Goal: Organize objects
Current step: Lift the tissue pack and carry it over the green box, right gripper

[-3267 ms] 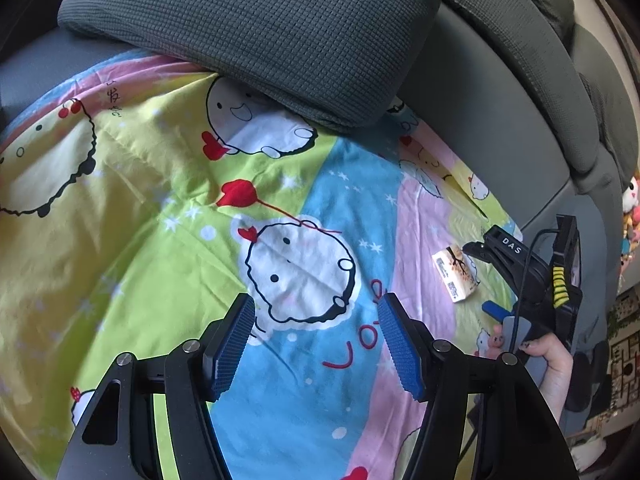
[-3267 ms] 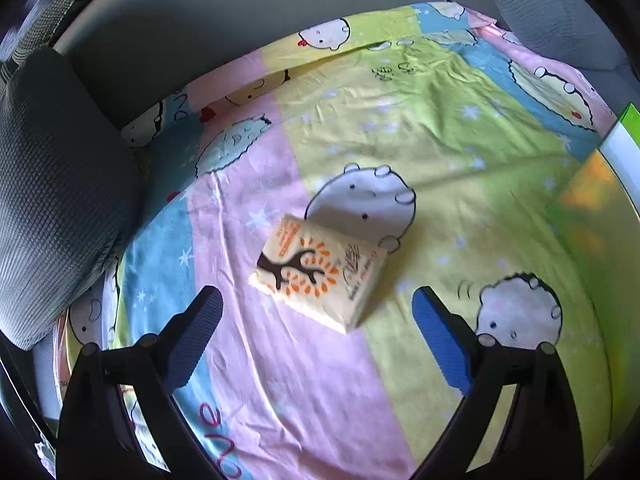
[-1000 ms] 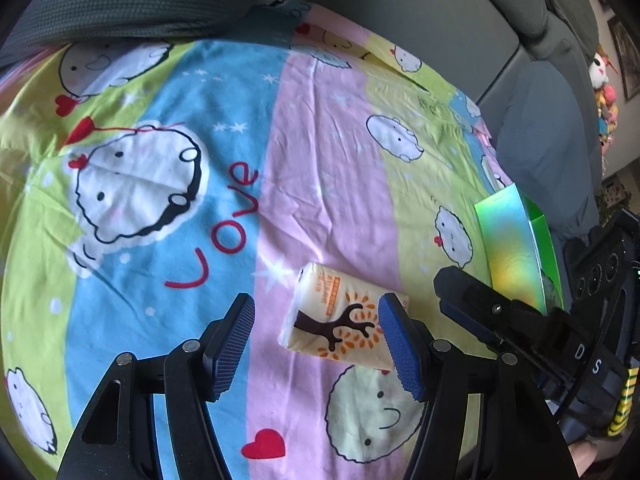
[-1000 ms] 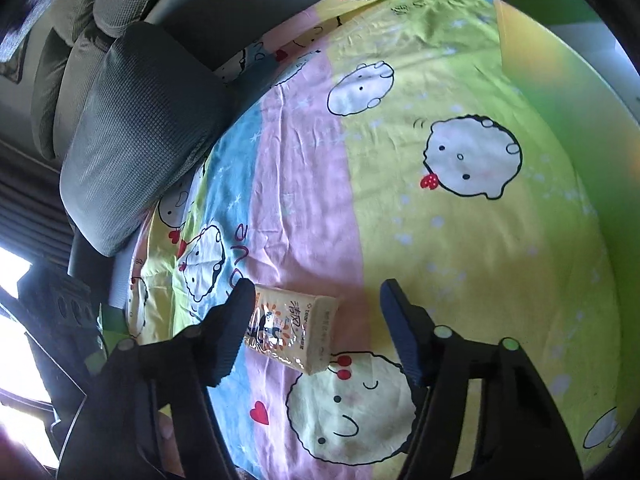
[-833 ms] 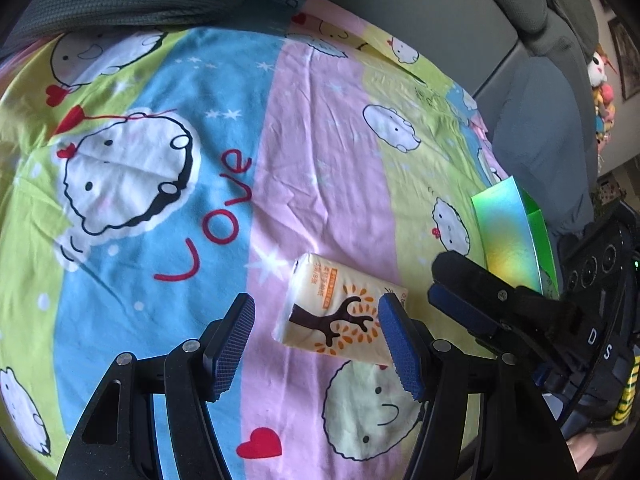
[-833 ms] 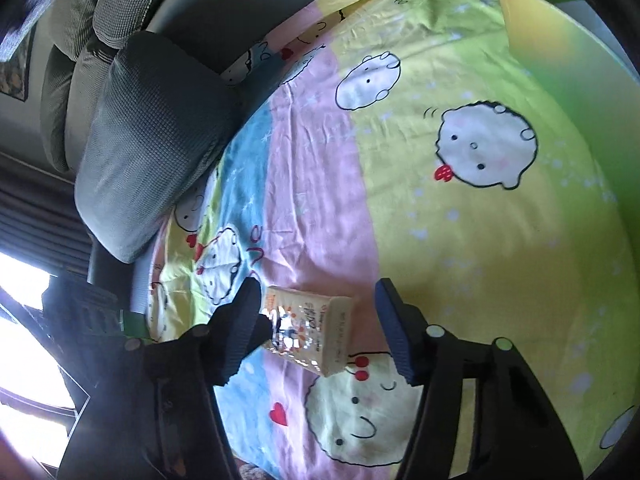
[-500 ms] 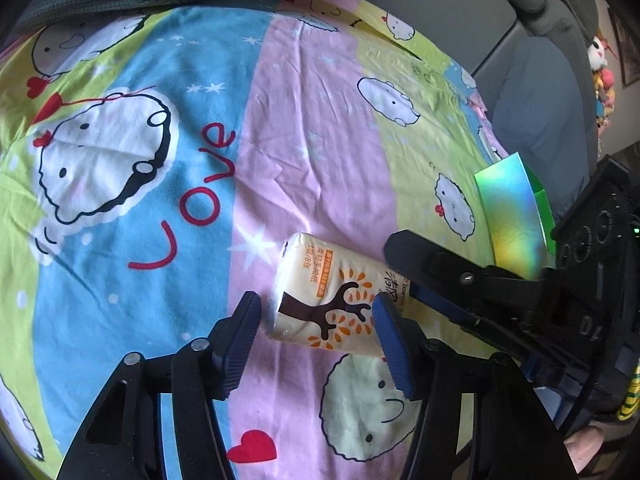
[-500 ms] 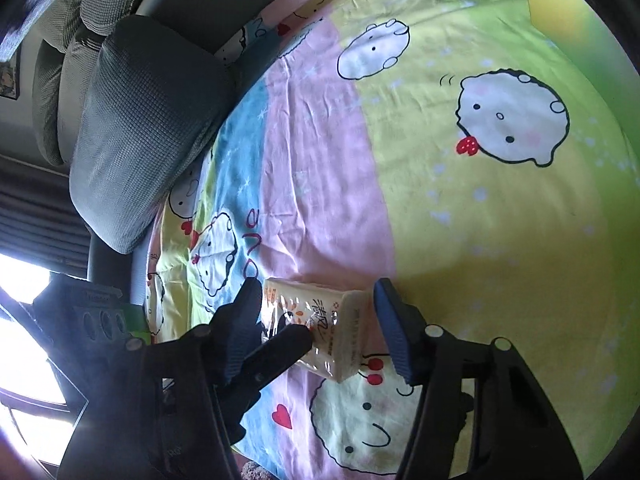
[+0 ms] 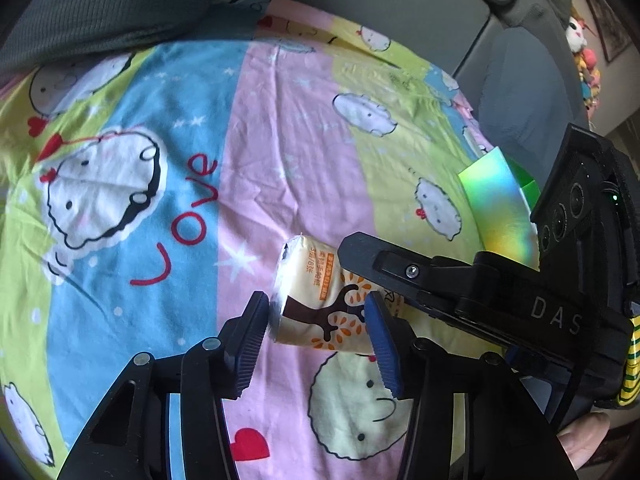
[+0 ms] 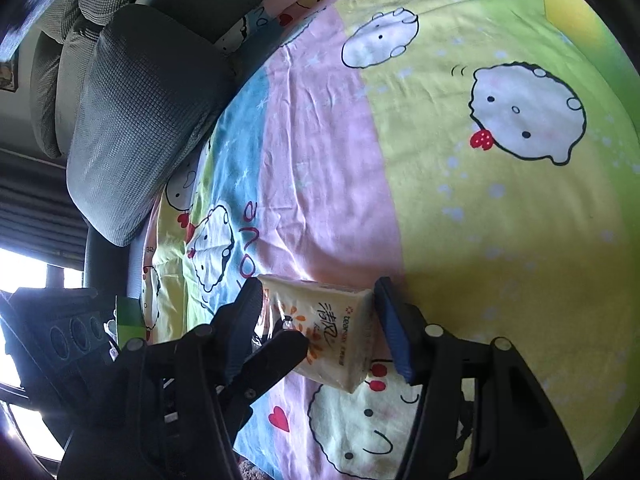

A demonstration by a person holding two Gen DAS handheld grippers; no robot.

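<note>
My left gripper (image 9: 316, 336) is closing on the tissue pack (image 9: 320, 304), low at frame centre on the cartoon sheet (image 9: 280, 140); my right gripper (image 10: 316, 320) pinches its ends. Nothing is stowed yet; the green box (image 9: 496, 208) waits at right.

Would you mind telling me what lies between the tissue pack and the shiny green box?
Right tool's black finger, over bare sheet, between tissue pack and green box; left wrist view.
</note>
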